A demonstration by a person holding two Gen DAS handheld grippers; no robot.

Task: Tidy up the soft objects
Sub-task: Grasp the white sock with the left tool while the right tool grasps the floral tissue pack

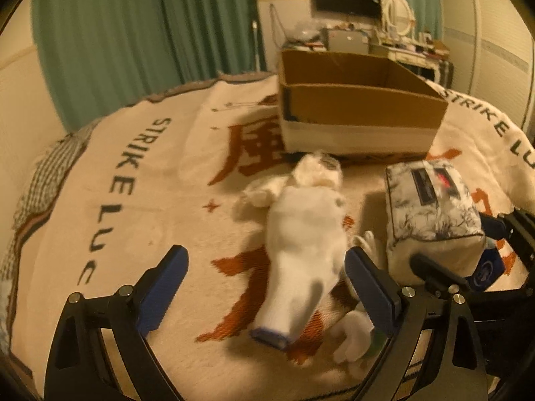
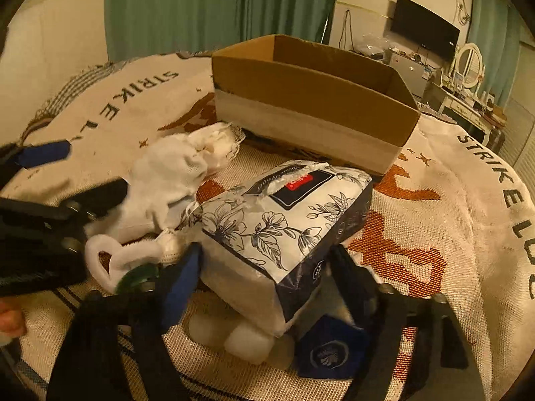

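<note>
A white sock [image 1: 304, 244] with a blue toe lies on the bed blanket between the open fingers of my left gripper [image 1: 267, 274]; it also shows in the right wrist view [image 2: 164, 180]. A floral tissue pack [image 2: 281, 227] sits between the fingers of my right gripper [image 2: 267, 277], which is shut on its near end; it also shows in the left wrist view [image 1: 431, 210]. An open cardboard box [image 2: 311, 100] stands behind on the bed; it also shows in the left wrist view [image 1: 361, 110]. White soft items [image 2: 234, 334] and a small blue pouch [image 2: 331, 347] lie under the pack.
A white fluffy loop [image 2: 117, 257] with a green piece lies left of the pack. A crumpled white item [image 1: 317, 170] lies by the box front. The bed carries a cream blanket [image 1: 133, 200] with lettering. Green curtains, a TV and a cluttered dresser stand behind.
</note>
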